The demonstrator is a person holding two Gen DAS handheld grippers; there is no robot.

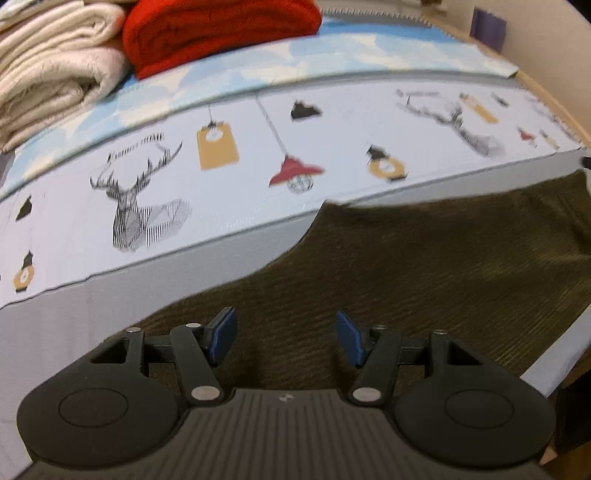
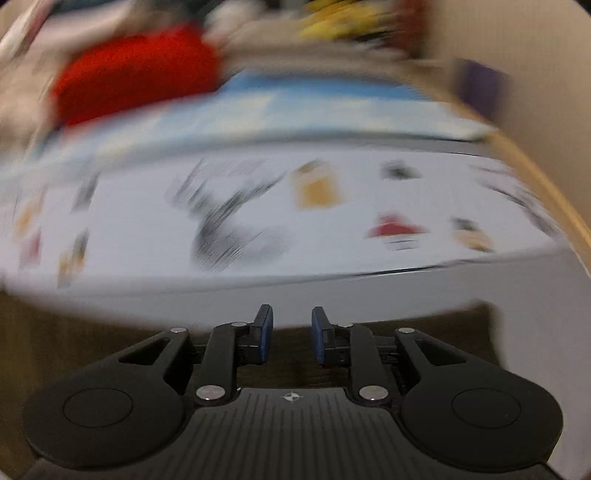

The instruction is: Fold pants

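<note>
Dark olive ribbed pants (image 1: 436,266) lie flat on the bed, filling the lower right of the left wrist view. My left gripper (image 1: 286,338) hovers over them, open, with nothing between its blue pads (image 1: 225,334). The right wrist view is heavily blurred. In it the same pants (image 2: 291,363) show as a dark band along the bottom, under my right gripper (image 2: 291,334). Its blue pads (image 2: 266,334) stand a narrow gap apart, open, and nothing is between them.
A pale sheet printed with deer heads and lamps (image 1: 155,206) covers the bed beyond the pants. Folded cream towels (image 1: 48,70) and a red folded blanket (image 1: 218,33) are stacked at the far left. A wooden bed edge (image 1: 550,99) runs along the right.
</note>
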